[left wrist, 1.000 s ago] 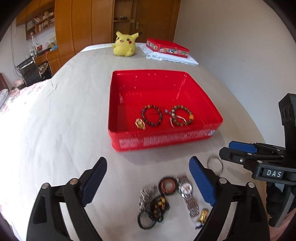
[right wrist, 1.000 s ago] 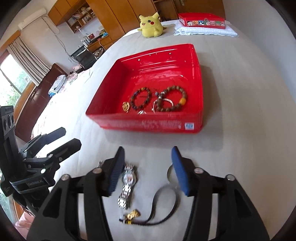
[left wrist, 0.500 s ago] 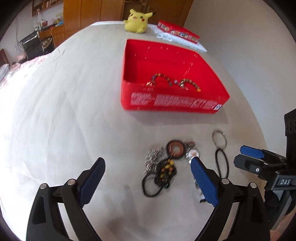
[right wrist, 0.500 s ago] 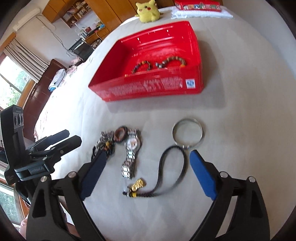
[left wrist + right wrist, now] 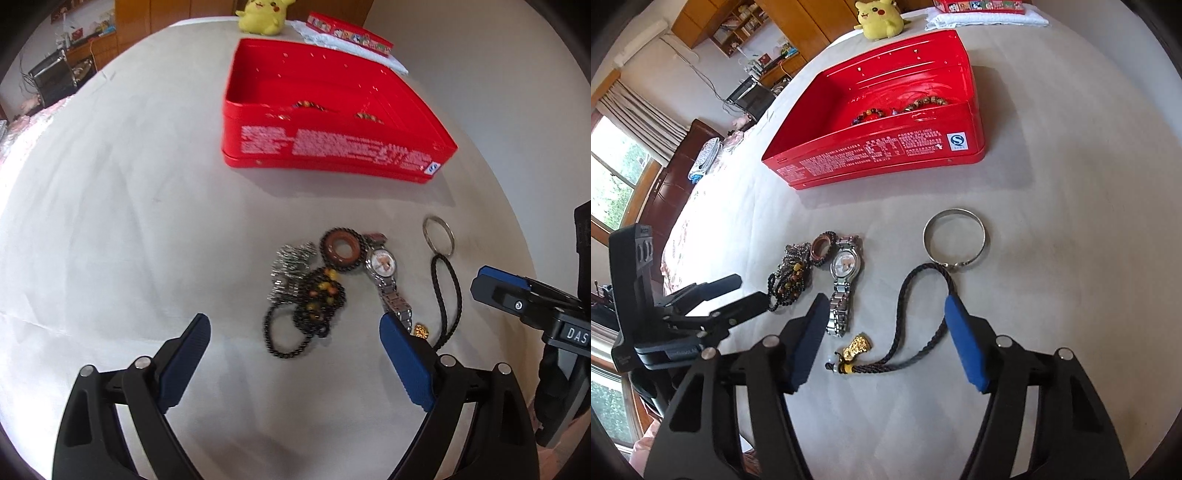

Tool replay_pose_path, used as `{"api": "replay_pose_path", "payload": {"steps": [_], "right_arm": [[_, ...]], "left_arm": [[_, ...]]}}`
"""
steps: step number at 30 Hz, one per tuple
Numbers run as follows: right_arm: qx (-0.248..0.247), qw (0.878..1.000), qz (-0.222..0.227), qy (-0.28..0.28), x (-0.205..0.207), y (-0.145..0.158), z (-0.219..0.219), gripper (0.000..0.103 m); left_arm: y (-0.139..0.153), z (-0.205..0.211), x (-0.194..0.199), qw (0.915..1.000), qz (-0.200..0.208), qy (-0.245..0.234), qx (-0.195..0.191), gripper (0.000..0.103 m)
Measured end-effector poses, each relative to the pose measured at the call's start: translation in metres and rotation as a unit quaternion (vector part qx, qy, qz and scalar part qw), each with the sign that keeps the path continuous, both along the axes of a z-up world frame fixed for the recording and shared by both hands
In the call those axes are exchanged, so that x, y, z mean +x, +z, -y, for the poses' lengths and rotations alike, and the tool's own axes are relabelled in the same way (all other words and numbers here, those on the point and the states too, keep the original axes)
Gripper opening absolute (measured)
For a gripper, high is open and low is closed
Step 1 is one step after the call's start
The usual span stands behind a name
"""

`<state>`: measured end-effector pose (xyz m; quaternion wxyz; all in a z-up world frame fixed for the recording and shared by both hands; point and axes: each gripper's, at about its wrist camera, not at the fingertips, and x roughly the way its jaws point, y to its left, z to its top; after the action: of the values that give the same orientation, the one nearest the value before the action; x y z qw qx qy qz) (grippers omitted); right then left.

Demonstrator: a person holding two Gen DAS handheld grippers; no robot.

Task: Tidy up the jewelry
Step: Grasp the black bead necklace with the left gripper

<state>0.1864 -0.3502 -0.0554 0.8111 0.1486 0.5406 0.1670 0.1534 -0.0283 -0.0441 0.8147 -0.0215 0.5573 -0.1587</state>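
I am at the picking stage: my right gripper (image 5: 886,334) hangs low over the dark braided cord (image 5: 923,314) with its gold charm (image 5: 857,346) and silver ring (image 5: 956,238), jaws part-open after just narrowing, the cord between them but not yet pinched. My left gripper (image 5: 295,354) stands wide and empty before the tangle of black beads (image 5: 306,306) beside the wristwatch (image 5: 382,266) on the bed (image 5: 110,221). Next, I judge, I must sink, close on the cord and carry it to the red box (image 5: 886,155), where bracelets already lie.
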Motion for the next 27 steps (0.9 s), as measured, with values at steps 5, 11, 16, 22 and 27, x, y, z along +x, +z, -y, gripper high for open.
{"api": "replay_pose_path", "payload": {"steps": [5,11,16,22,27], "right_arm": [[0.001,1.000,0.001,0.000,-0.001,-0.001,0.002,0.060],[0.004,1.000,0.001,-0.002,-0.001,-0.003,0.005,0.060],[0.007,1.000,-0.002,-0.001,0.001,-0.006,0.005,0.060],[0.008,1.000,-0.007,0.003,0.005,-0.011,0.002,0.060],[0.007,1.000,-0.003,0.009,0.007,-0.008,-0.004,0.060]], "left_arm": [[-0.014,0.016,0.003,0.9994,-0.031,-0.011,-0.004,0.088],[-0.020,0.023,0.005,0.9995,-0.027,-0.001,0.015,0.070],[-0.020,0.017,0.009,0.9995,-0.030,0.012,0.002,0.027],[-0.018,0.009,0.002,0.9991,-0.038,-0.002,-0.019,0.019],[-0.007,-0.002,-0.020,0.9987,-0.028,-0.020,-0.037,0.019]]}}
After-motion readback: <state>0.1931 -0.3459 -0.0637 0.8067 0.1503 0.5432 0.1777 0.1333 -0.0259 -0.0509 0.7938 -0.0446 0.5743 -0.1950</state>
